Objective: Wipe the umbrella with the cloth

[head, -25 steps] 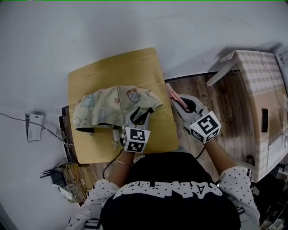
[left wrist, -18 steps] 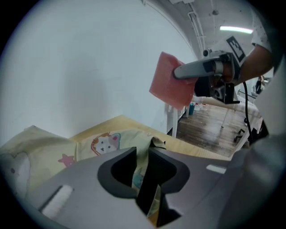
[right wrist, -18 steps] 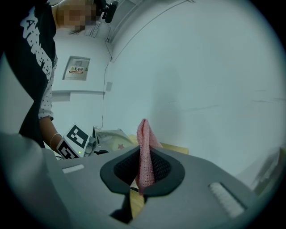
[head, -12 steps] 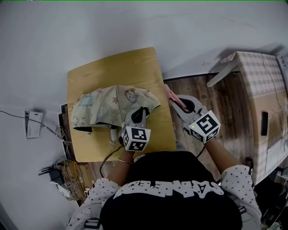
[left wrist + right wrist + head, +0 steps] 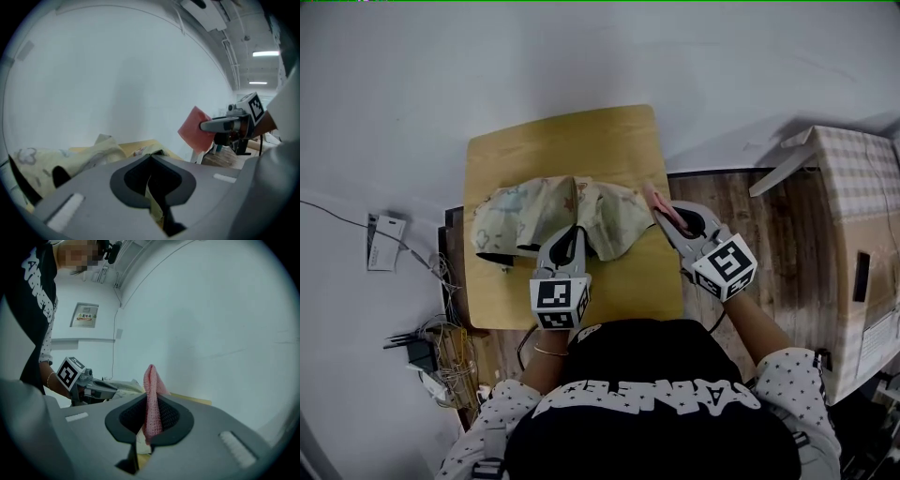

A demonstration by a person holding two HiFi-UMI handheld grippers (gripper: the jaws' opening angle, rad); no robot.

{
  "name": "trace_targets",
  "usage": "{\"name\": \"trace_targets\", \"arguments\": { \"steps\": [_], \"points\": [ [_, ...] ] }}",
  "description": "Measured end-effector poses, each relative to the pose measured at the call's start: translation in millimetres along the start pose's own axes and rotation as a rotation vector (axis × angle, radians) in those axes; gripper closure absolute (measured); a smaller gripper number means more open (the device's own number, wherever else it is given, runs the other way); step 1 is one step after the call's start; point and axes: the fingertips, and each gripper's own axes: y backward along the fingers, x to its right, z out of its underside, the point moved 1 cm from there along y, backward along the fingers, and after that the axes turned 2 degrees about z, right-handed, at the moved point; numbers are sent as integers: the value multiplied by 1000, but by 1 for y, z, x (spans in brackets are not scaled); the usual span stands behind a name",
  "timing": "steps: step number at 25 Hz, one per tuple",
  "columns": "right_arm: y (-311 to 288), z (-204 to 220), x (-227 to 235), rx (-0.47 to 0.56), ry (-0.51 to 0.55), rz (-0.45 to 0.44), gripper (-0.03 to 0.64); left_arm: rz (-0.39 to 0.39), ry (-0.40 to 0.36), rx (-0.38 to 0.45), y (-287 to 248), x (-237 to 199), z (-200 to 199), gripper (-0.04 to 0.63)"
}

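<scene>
The left gripper [image 5: 574, 232] is clamped tight on a fold of the umbrella [image 5: 511, 214], which lies across the middle of the table [image 5: 562, 141]. The right gripper [image 5: 664, 212] pinches the pink cloth [image 5: 654, 198] at the table's right edge.

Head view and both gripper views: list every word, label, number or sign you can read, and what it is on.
Nothing is readable.
Wall sign: small characters, too small to read.
Black shirt: large white letters, upside down and creased, unreadable.
White card: too small.
Left cube, right cube: square markers only, no words.
</scene>
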Motion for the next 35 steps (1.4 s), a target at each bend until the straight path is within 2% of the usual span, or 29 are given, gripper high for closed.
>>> {"name": "trace_targets", "arguments": {
  "steps": [6,13,20,27,35],
  "points": [
    [-31,-8,-19,20,-3,-23,583,-55,91,23,24,-44,2,595],
    [-71,-14,-33,26,10,-28,583,-86,96,12,45,-71,18,595],
    [-116,-13,-53,-12,84,-69,583,-68,142,16,51,-85,32,595],
    [-149,1,-81,-90,191,-168,583,-39,163,31,52,-87,34,595],
    [-157,16,-107,-138,190,-253,583,-22,160,35,52,-85,33,594]
  ]
}}
